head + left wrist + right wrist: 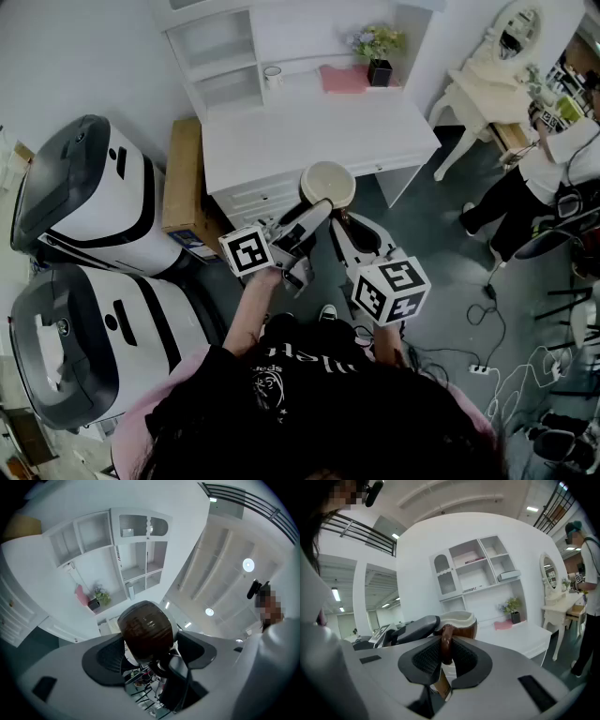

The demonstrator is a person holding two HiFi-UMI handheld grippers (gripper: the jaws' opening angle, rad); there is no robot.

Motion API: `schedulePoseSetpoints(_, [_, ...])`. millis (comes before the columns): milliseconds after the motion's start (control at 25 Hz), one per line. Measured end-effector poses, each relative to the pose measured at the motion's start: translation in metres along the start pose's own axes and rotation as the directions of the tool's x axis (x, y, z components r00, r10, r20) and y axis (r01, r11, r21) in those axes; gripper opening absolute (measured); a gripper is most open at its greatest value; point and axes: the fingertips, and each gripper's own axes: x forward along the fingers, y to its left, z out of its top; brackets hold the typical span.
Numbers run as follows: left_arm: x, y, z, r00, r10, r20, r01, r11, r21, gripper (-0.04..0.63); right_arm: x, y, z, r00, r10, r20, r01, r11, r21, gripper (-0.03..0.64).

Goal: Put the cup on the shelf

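Cup [328, 181] held from both sides.
My right tongs [443, 649] pinch its handle [446, 641]; my left tongs [150, 645], spread wide, clasp its brown body, just near of the white desk [319, 122].

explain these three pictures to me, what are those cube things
No robot here: a person holds a two-jaw gripper in each hand, and the marker cubes are part of those. The head view looks down from the person's head; the other two cameras ride on the grippers. The right gripper pinches the handle of a brown cup. The left gripper has its jaws wide around the cup's body; whether they press, I can't tell. Ahead, a white desk with shelves carries a white mug, pink cloth and potted plant.
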Motion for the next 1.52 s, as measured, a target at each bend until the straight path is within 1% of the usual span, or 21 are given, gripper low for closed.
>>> schedulePoseSetpoints(600, [0.04, 0.02, 0.006, 0.999, 0.027, 0.021, -0.027, 1.0, 0.012, 0.348, 0.016, -0.042, 0.013, 0.999, 0.039, -0.009, -0.039, 0.999, 0.006, 0.081])
schedulePoseSetpoints(1000, [0.09, 0.038, 0.001, 0.998, 0.043, 0.041, -0.044, 0.999, 0.017, 0.348, 0.02, -0.095, 0.025, 0.998, 0.069, -0.014, -0.069, 0.998, 0.001, 0.08])
schedulePoseSetpoints(1200, [0.107, 0.045, -0.001, 0.996, 0.062, 0.063, -0.063, 0.998, 0.017, 0.348, 0.022, -0.113, 0.029, 0.995, 0.093, -0.021, -0.093, 0.996, 0.0, 0.081])
schedulePoseSetpoints(1520, [0.119, 0.063, 0.004, 0.993, 0.101, 0.063, -0.102, 0.995, 0.013, 0.348, 0.037, -0.13, 0.028, 0.993, 0.116, -0.03, -0.115, 0.993, 0.026, 0.081])
